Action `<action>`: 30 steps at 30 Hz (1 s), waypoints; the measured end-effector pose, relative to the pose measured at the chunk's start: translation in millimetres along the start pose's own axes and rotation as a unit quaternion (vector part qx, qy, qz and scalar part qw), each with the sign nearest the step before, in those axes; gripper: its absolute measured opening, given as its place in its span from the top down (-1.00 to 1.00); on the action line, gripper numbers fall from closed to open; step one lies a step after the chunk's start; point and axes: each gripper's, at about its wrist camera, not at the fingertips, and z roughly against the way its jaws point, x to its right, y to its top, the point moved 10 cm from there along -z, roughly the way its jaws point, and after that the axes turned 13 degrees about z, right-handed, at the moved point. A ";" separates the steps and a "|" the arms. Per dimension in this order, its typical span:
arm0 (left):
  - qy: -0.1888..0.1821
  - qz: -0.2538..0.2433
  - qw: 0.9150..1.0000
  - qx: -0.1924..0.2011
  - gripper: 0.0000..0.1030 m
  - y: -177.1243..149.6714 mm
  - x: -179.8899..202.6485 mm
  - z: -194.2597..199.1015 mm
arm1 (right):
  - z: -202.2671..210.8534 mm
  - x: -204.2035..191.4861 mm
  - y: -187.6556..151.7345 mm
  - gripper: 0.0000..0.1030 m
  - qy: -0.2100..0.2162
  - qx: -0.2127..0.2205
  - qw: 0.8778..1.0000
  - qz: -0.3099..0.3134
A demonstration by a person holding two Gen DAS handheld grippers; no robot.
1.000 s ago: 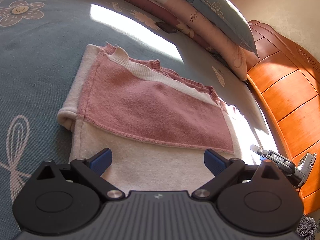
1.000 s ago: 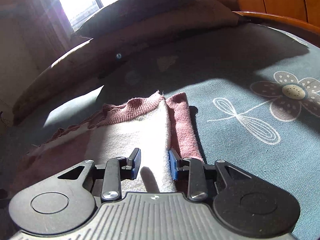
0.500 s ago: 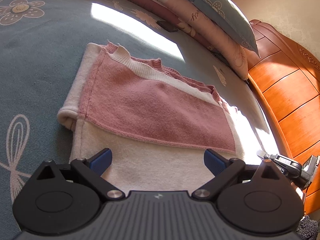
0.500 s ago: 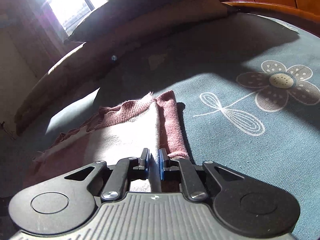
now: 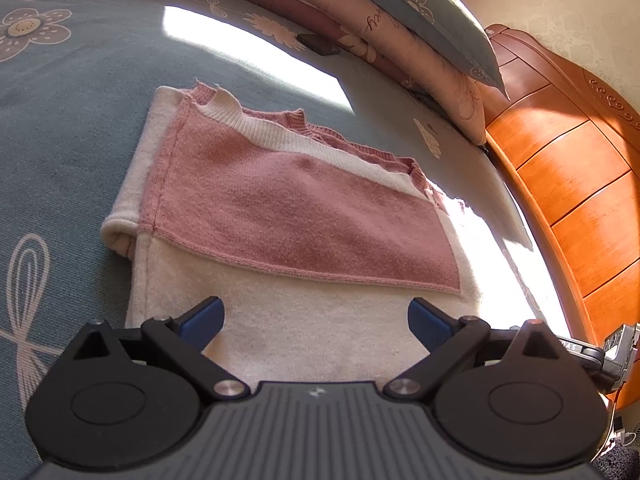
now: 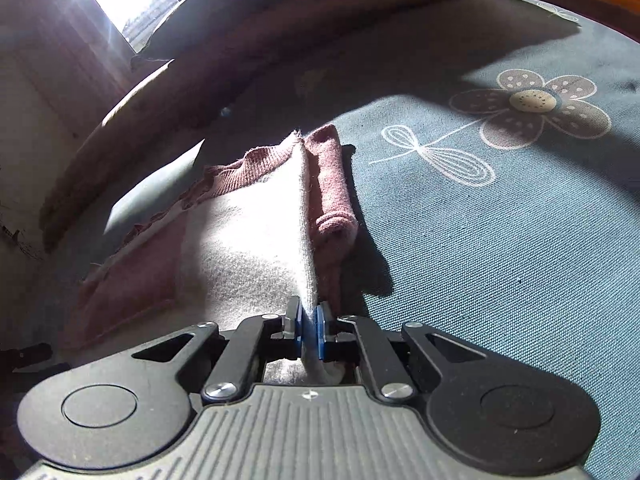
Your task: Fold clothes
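My right gripper (image 6: 308,330) pinches the sweater (image 5: 296,216) cream edge; left gripper (image 5: 316,316) spread wide above it. Fold underway; next, carry edge across.

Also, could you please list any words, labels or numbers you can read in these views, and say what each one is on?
Cursive script on the pale blue pillow: too slanted and small to read with confidence.
Printed characters on the dark metal device at the right edge of the left view: too small to read.
Small mark on the left tongs' ribbed body: a logo, not text.
Sweater, bedspread: no text.
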 end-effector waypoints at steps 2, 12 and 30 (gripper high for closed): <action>0.004 -0.006 1.000 -0.003 -0.90 -1.1 0.7 0.0 | 6.7 -2.5 4.9 0.55 -0.022 0.010 1.000 0.005; 0.014 -0.014 1.000 -0.001 -0.90 0.3 0.2 3.2 | -13.0 -117.3 6.6 0.33 -0.027 0.004 0.978 0.208; 0.027 0.056 0.996 0.059 -0.90 50.7 -51.9 47.7 | -67.1 -288.0 53.9 0.71 0.054 0.011 0.938 0.343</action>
